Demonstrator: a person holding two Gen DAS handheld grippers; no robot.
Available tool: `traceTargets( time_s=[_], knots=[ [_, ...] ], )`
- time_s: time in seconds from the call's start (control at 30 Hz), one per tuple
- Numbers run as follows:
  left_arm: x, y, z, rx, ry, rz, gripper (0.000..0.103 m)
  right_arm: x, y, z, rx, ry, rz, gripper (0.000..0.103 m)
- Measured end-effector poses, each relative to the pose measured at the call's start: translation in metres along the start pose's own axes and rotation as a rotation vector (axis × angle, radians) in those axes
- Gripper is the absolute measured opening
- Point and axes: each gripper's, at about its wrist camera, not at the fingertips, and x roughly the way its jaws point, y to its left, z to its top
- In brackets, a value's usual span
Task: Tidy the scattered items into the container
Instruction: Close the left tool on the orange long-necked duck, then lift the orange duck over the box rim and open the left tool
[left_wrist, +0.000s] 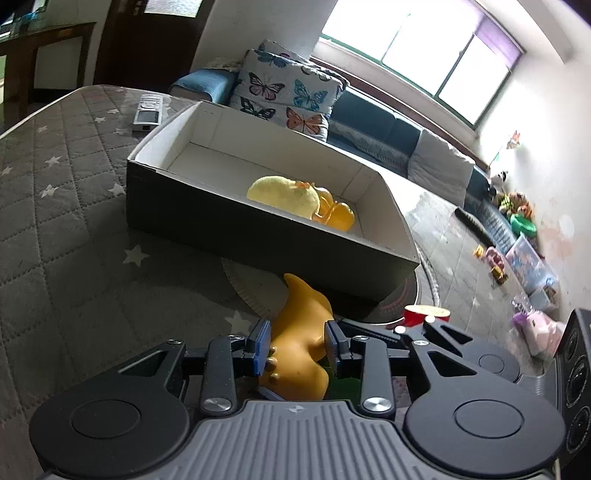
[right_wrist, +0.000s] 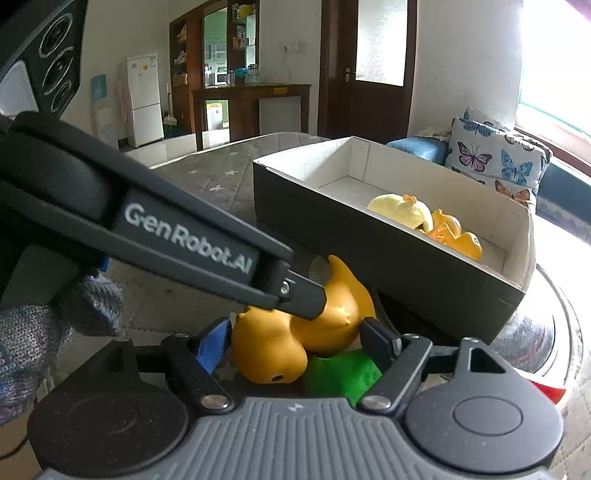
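A yellow rubber duck (left_wrist: 299, 332) lies just in front of the dark box (left_wrist: 207, 225), on top of something green (right_wrist: 343, 373). My left gripper (left_wrist: 297, 347) is open, its blue pads close along either side of the duck's body. My right gripper (right_wrist: 295, 343) is open too, wider, with the duck (right_wrist: 273, 350) between its fingers. In the right wrist view the left gripper's finger (right_wrist: 303, 295) lies across the duck's back. The white-lined box (right_wrist: 369, 236) holds a pale yellow plush (left_wrist: 284, 194) and a small orange duck (left_wrist: 338, 216).
A grey quilted cloth with stars (left_wrist: 66, 206) covers the table. A paper plate (left_wrist: 247, 284) sits under the box's near edge, a remote (left_wrist: 147, 110) beyond its far corner, a red cup (left_wrist: 424, 314) at the right. A gloved hand (right_wrist: 29, 332) holds the left gripper.
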Motion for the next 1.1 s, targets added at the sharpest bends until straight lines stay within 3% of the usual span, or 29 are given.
traceTargets(
  time_s=[0.57, 0.8, 1.1],
  knots=[
    [0.002, 0.007, -0.002, 0.028, 0.028, -0.045, 0.04, 0.007, -0.003, -0.003, -0.013, -0.009, 0.0, 0.08],
    [0.003, -0.001, -0.004, 0.079, 0.033, -0.02, 0.04, 0.005, 0.0, -0.004, -0.023, -0.015, -0.006, 0.078],
    [0.01, 0.001, -0.004, 0.075, 0.063, -0.014, 0.044, 0.008, -0.001, -0.004, -0.034, -0.02, -0.006, 0.078]
  ],
)
